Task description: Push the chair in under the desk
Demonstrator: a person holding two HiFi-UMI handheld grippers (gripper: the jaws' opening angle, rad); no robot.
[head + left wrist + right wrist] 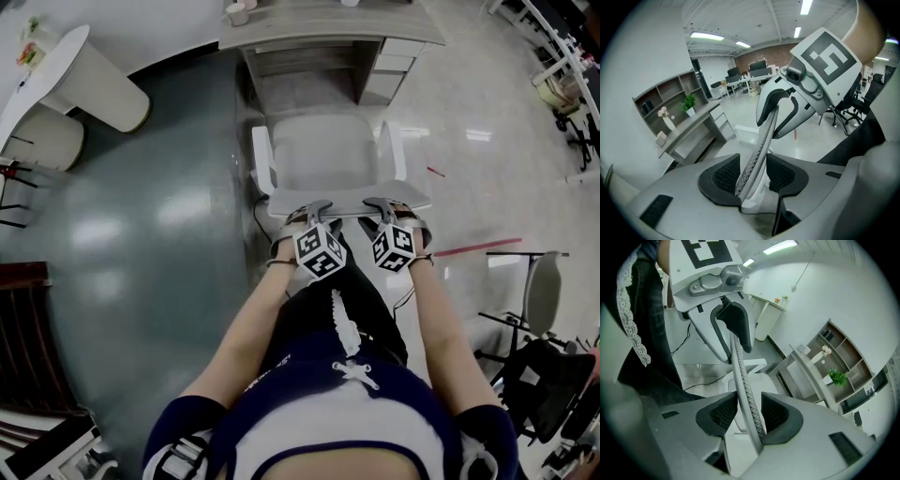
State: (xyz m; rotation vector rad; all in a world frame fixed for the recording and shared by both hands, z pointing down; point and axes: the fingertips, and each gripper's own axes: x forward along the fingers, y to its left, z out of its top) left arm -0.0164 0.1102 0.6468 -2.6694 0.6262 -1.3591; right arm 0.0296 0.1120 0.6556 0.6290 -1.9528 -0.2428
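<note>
The white chair (pixel 328 155) stands at 12 o'clock from me, its seat out in front of the kneehole of the grey desk (pixel 319 23) and not under it, with its backrest (pixel 349 204) on my side. My left gripper (pixel 314 208) straddles the backrest's top rim toward 11 o'clock and my right gripper (pixel 382 205) straddles it toward 1 o'clock. Each has its jaws parted wider than the mesh rim between them, so neither clamps it. Farther out, a white round table (pixel 56 66) sits at 10 o'clock and a dark office chair (pixel 544 375) at 4 o'clock.
</note>
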